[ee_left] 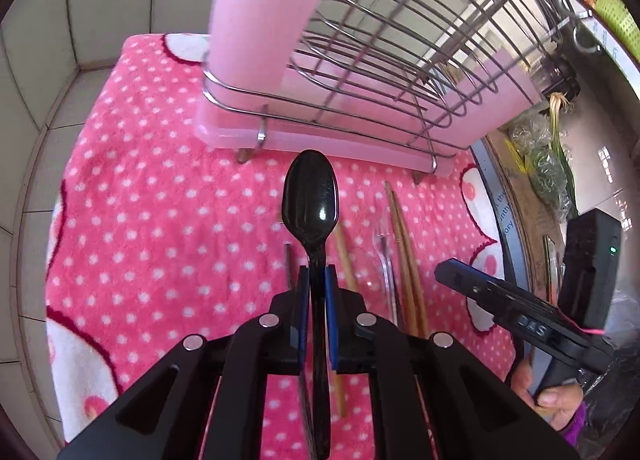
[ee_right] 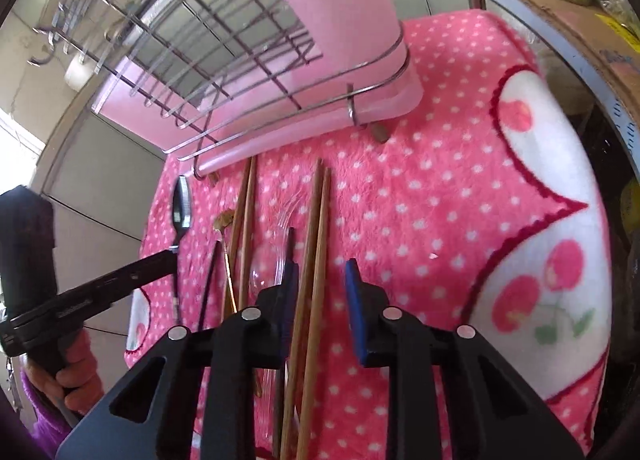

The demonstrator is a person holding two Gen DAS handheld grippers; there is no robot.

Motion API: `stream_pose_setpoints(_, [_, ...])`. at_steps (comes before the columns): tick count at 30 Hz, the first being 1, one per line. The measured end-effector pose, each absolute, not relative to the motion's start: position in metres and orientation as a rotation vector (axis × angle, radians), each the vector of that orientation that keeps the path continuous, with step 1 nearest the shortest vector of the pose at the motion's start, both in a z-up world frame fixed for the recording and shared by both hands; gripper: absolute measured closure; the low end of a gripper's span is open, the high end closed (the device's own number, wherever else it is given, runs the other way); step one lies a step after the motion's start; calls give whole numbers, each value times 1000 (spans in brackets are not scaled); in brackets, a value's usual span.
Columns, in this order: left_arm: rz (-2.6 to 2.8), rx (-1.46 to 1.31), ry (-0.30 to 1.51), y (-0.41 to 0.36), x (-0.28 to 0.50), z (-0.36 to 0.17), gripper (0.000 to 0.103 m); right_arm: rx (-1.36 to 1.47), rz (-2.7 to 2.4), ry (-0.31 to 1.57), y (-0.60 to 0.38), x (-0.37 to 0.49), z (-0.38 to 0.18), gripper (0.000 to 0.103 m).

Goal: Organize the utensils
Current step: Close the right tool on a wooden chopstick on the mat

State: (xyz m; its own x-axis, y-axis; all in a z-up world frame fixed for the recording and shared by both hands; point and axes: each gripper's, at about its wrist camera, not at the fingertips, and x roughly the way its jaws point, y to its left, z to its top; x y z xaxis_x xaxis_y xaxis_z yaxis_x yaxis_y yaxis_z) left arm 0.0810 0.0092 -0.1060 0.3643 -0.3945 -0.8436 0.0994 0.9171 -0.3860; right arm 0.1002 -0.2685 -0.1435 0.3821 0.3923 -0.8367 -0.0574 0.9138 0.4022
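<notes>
My left gripper (ee_left: 317, 274) is shut on a black plastic spoon (ee_left: 311, 196), bowl forward, held above the pink dotted towel (ee_left: 152, 196) in front of the wire rack (ee_left: 360, 72) with its pink tray. The spoon also shows in the right wrist view (ee_right: 182, 206). My right gripper (ee_right: 322, 276) is open, low over a pair of wooden chopsticks (ee_right: 316, 228) that lie between its fingers. More chopsticks (ee_right: 245, 212), a clear plastic spoon (ee_right: 266, 264) and a thin black utensil (ee_right: 210, 280) lie on the towel.
A pink upright holder (ee_left: 264, 16) stands at the rack's left end. A cardboard box with greens (ee_left: 540, 164) sits right of the towel. Tiled wall (ee_left: 60, 60) lies to the left. The right gripper shows in the left wrist view (ee_left: 520, 312).
</notes>
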Motion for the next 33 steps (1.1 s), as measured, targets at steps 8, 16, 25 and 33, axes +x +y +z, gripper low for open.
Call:
stream_pose_setpoints(8, [-266, -342, 1201, 48, 88, -126, 96, 174, 204, 1174, -242, 116, -153, 82])
stream_pose_setpoints(16, [-237, -283, 1266, 45, 98, -147, 95, 213, 159, 1192, -278, 111, -143, 103])
stream_pose_setpoints(25, [-234, -186, 1384, 24, 117, -154, 94, 239, 267, 1263, -261, 124, -138, 74])
stream_pose_setpoints(33, [-235, -178, 1441, 15, 132, -157, 94, 146, 207, 1271, -247, 135, -155, 78])
